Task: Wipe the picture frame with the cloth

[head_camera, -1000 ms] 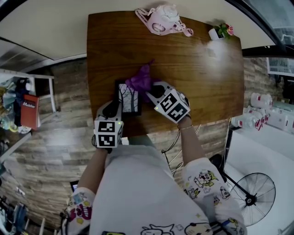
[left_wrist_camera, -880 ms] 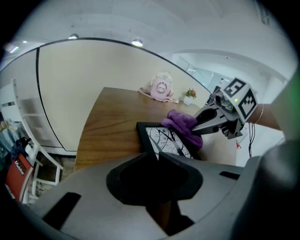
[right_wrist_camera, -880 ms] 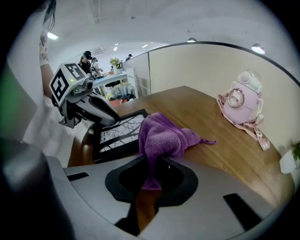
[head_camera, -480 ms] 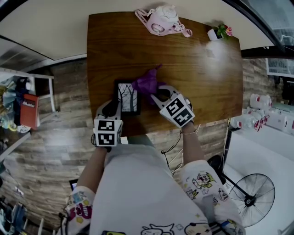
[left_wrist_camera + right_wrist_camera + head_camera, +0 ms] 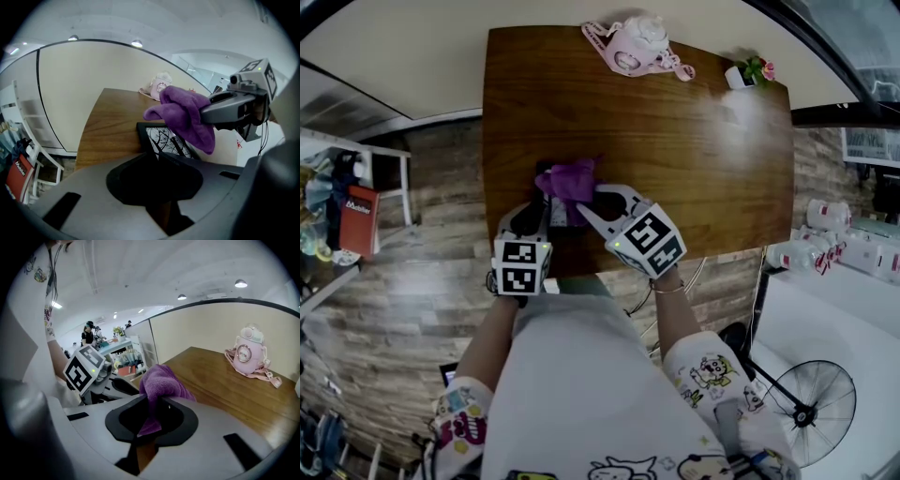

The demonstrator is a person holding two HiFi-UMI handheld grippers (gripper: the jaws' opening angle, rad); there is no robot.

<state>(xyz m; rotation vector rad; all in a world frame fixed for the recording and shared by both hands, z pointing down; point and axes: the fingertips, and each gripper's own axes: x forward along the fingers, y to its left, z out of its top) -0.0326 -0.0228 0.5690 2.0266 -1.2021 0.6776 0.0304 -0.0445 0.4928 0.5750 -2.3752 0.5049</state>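
Note:
A black picture frame (image 5: 561, 217) with a tree print lies near the front edge of the wooden table (image 5: 694, 159). My left gripper (image 5: 536, 214) is shut on the frame's near edge and holds it in place. In the left gripper view the frame (image 5: 165, 139) starts right at my left gripper (image 5: 158, 157). My right gripper (image 5: 586, 202) is shut on a purple cloth (image 5: 570, 180), which hangs over the frame's far part and hides it. The right gripper view shows the cloth (image 5: 161, 383) bunched between the jaws of my right gripper (image 5: 152, 404).
A pink bottle (image 5: 637, 47) with a strap lies at the table's far edge. A small potted plant (image 5: 750, 70) stands at the far right corner. On the floor to the right is a fan (image 5: 811, 408), and shelving with a red box (image 5: 358, 220) is at the left.
My right gripper has carried the purple cloth from the frame's upper right corner to the left and up, over the frame. The left gripper and the frame have stayed put.

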